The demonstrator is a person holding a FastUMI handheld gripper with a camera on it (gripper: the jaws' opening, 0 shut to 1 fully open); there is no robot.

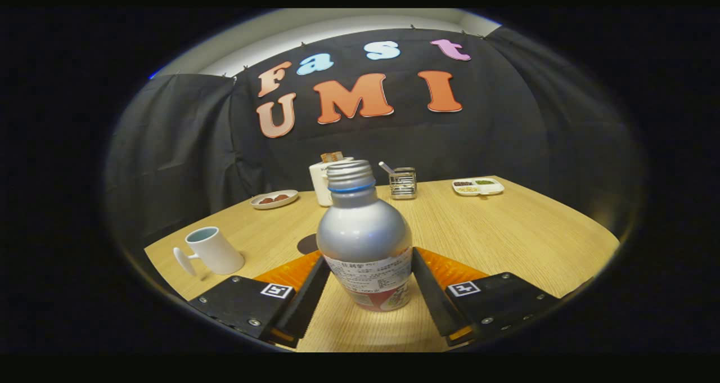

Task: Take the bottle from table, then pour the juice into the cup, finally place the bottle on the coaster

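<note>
A silver bottle [364, 237] with a screw cap, a blue neck ring and a paper label stands upright between my two fingers. My gripper [369, 257] is shut on it, the left finger [306, 298] and the right one [430, 293] pressing on its lower body at label height. I cannot tell whether its base rests on the wooden table [506, 237] or hangs just above it. A white cup [216, 251] with a handle stands on the table to the left of the fingers. A dark round coaster [307, 243] peeks out just behind the bottle on its left.
Along the table's far edge are a small plate [274, 199] with red pieces, a white container [320, 185] partly behind the bottle's cap, a wire holder [403, 183] and a white divided tray [478, 187]. Black cloth walls close the booth behind.
</note>
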